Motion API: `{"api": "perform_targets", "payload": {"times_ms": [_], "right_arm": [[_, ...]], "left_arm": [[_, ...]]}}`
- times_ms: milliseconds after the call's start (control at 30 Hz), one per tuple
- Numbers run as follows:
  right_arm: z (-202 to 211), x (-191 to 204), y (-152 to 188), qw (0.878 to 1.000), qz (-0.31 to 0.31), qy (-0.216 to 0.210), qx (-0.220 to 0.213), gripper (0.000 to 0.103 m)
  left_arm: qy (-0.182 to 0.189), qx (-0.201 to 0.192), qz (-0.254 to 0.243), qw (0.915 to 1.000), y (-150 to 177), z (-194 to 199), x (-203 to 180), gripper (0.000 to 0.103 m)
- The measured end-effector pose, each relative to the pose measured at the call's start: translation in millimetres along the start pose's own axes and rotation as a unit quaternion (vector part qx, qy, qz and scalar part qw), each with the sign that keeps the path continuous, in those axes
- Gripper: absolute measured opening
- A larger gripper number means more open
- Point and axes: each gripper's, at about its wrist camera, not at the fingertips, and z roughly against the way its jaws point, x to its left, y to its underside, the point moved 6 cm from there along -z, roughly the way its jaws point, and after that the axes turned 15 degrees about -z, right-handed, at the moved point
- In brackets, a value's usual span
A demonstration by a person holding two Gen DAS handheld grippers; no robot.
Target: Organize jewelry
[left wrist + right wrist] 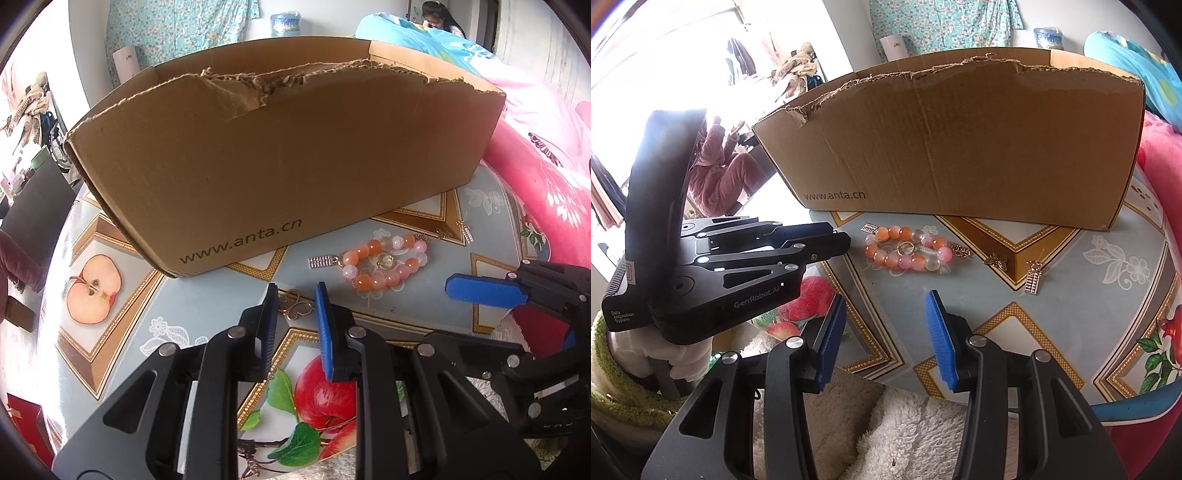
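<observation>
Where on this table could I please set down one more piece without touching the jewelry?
Free patch: the pale cloth between the right tongs and the bead bracelet. Also free: the corner right of the abacus charm. Crowded: the strip below the cardboard box, where bracelet and charms lie.

Both tools are matte black plastic linkages joined by round silver pins, with cut-out slots in the arms. The left gripper carries ribbed blue pads on its fingers, and the right gripper has the same blue textured pads. In the right wrist view the left tool's body bears grey lettering "GenRobot.AI" and a small white "Data Acquisition System" label, and the hand under it wears a white glove beside a green fuzzy sleeve.
</observation>
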Motion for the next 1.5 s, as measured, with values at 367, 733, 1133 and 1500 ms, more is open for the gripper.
{"api": "perform_targets", "payload": {"times_ms": [367,733,1133,1500], "right_arm": [[-1.8,29.9,-19.5,0.998,0.067,0.016,-0.013,0.044],[-35.4,50.9,-28.6,0.985,0.15,0.083,0.018,0.033],[-44.7,46.9,-33.0,0.985,0.135,0.096,0.047,0.01],[14.0,14.6,-85.0,0.999,0.032,0.036,-0.011,0.01]], "left_arm": [[-0.005,-0.013,0.018,0.9997,20.1,8.2,13.4,0.019],[-0.001,-0.031,0.021,0.9993,23.8,5.8,14.7,0.019],[0.009,-0.045,0.026,0.9986,28.4,8.6,18.7,0.019],[0.01,-0.046,0.027,0.9985,31.3,10.7,21.2,0.019]]}}
